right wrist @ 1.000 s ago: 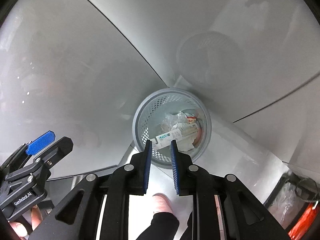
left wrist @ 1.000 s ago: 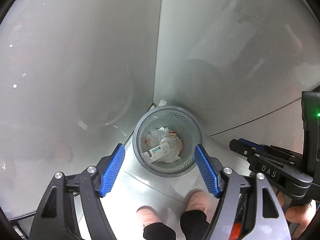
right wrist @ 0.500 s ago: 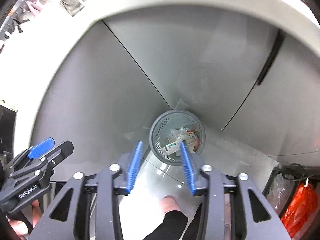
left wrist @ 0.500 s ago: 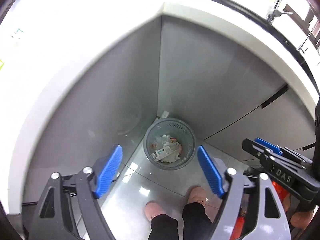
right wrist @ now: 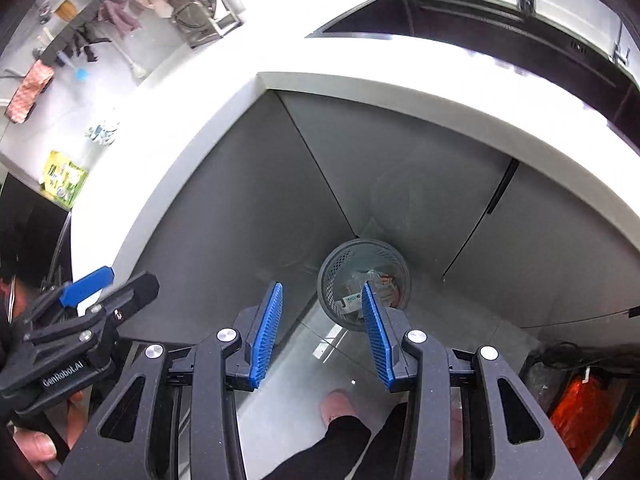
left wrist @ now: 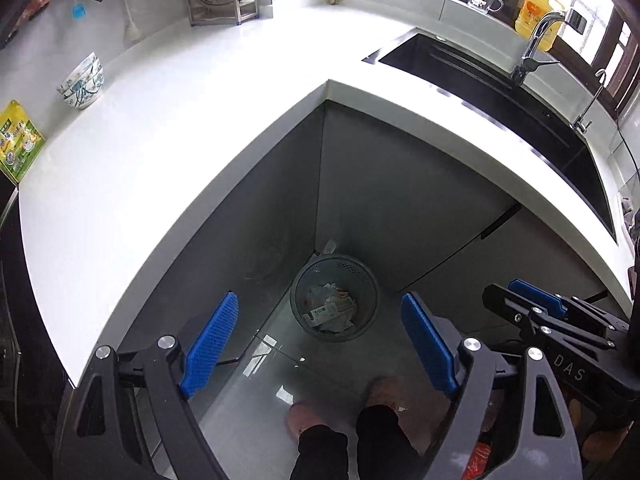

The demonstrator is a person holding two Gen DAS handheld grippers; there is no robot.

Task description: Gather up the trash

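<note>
Grey mesh wastebasket (left wrist: pixel 335 298) upright on the tiled floor (left wrist: pixel 256 384), mouth facing straight up, tucked into the inner corner where two grey cabinet fronts meet. Holds crumpled wrappers and a small white carton (left wrist: pixel 323 312) lying flat on the heap, long axis running left to right and tilted slightly up toward the right in the left wrist view.

Left gripper (left wrist: pixel 320 344) high above the floor, blue pads spread wide, nothing between them; basket seen in the gap, well below. Right gripper (right wrist: pixel 322 334) likewise held high, pads parted less widely, empty; right pad overlaps the basket's near rim (right wrist: pixel 352 322) in its own view, though well apart in height.

White L-shaped tabletop (left wrist: pixel 168 128) wraps above the corner. Patterned bowls (left wrist: pixel 82 84) and a yellow-green packet (left wrist: pixel 18 140) on its left run; dark sink (left wrist: pixel 500 92) with faucet (left wrist: pixel 536 40) on the right run. Pink slippers (left wrist: pixel 308 416) and dark trouser legs at frame bottom.
</note>
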